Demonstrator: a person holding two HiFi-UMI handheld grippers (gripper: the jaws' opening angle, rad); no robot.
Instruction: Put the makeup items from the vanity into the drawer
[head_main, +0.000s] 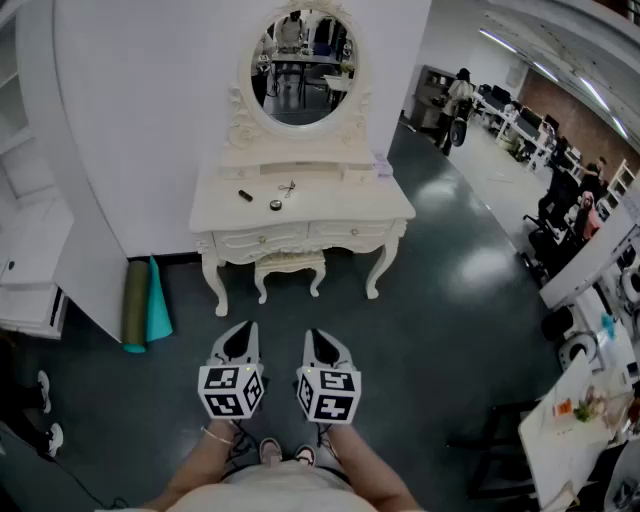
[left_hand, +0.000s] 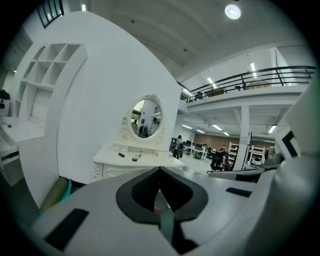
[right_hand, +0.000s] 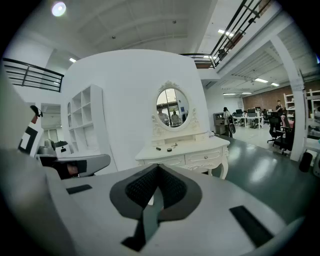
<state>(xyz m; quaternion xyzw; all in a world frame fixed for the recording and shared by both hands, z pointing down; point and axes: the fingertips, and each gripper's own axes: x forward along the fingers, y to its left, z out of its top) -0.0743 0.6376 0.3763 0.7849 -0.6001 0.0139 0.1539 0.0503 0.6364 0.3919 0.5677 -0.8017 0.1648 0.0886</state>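
The white vanity (head_main: 340, 206) stands ahead against the curved wall, well out of reach of both grippers. On its top lie a dark tube (head_main: 245, 195), a small round compact (head_main: 275, 204) and a thin metal tool (head_main: 288, 187). Both front drawers (head_main: 262, 240) look closed. My left gripper (head_main: 244, 330) and right gripper (head_main: 316, 336) hang side by side low in the head view, pointing at the vanity, both shut with nothing held. The vanity (left_hand: 112, 159) appears beyond the left gripper (left_hand: 160, 172). The right gripper (right_hand: 159, 170) shows the vanity (right_hand: 200, 146) and the compact (right_hand: 169, 149) too.
A matching stool (head_main: 288, 266) is tucked under the vanity. Two rolled mats (head_main: 145, 305) lean at the wall to its left. White shelving (head_main: 30, 250) stands far left, with desks and chairs (head_main: 585, 400) on the right. People stand at the back right (head_main: 458, 100).
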